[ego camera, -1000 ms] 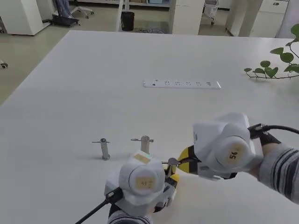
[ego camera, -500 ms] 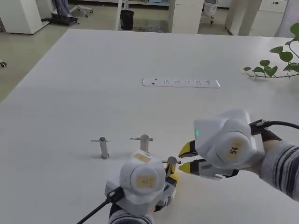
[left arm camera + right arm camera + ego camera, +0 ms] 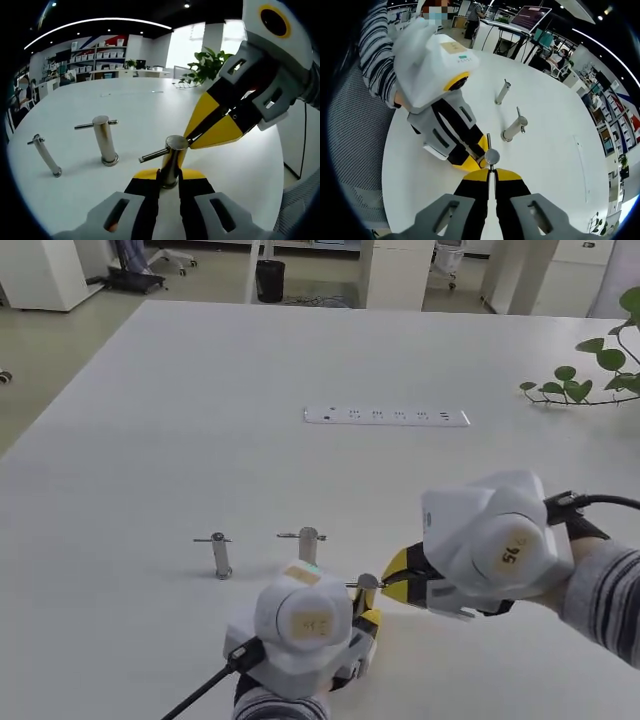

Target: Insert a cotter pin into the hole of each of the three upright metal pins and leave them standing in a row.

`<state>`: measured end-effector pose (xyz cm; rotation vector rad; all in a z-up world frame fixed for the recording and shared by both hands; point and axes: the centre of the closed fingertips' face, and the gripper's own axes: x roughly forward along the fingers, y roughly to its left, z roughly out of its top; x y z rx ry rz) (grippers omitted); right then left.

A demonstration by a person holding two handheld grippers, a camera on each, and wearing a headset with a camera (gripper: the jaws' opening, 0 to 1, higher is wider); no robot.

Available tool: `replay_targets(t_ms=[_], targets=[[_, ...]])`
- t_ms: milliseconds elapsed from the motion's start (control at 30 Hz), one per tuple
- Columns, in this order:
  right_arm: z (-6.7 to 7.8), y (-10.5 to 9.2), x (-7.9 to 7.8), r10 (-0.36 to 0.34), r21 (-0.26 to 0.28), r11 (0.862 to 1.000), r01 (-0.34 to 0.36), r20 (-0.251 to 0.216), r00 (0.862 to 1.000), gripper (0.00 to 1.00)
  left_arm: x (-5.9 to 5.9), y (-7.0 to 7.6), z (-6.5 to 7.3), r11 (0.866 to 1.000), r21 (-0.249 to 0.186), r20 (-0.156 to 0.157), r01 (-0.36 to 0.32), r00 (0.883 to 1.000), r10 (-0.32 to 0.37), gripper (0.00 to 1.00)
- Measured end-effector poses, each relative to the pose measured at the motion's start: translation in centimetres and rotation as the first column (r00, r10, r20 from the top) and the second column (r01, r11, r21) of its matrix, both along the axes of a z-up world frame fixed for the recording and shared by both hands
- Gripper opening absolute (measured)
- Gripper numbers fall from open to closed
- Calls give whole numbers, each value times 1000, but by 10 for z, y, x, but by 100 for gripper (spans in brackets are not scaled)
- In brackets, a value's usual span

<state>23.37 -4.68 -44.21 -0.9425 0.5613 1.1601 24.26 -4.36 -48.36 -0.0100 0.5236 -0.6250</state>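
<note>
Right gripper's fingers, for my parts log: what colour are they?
Yellow tips, black further back; fingers show best in the left gripper view.

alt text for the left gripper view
The left gripper clamps an upright metal pin while the right gripper holds a cotter pin through its head. A second pin and third pin, cotter pins in, stand at left.

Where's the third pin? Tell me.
Head view, bottom centre: the third pin stands in the left gripper, right of the middle pin, right gripper at its top.
</note>
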Motion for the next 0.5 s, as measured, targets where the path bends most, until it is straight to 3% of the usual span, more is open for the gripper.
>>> replay_targets(t_ms=[267, 400, 500], targets=[[-1, 1, 0, -1, 7, 1000, 1, -12, 1000, 0, -1, -1, 0, 1000, 22, 7, 6, 1000, -6, 11], [0, 1, 1, -29, 39, 999, 31, -42, 999, 6, -5, -1, -3, 998, 48, 2, 32, 999, -32, 28], [2, 5, 1, -50, 80, 995, 56, -82, 995, 9, -7, 2, -1, 997, 60, 7, 43, 999, -43, 31]])
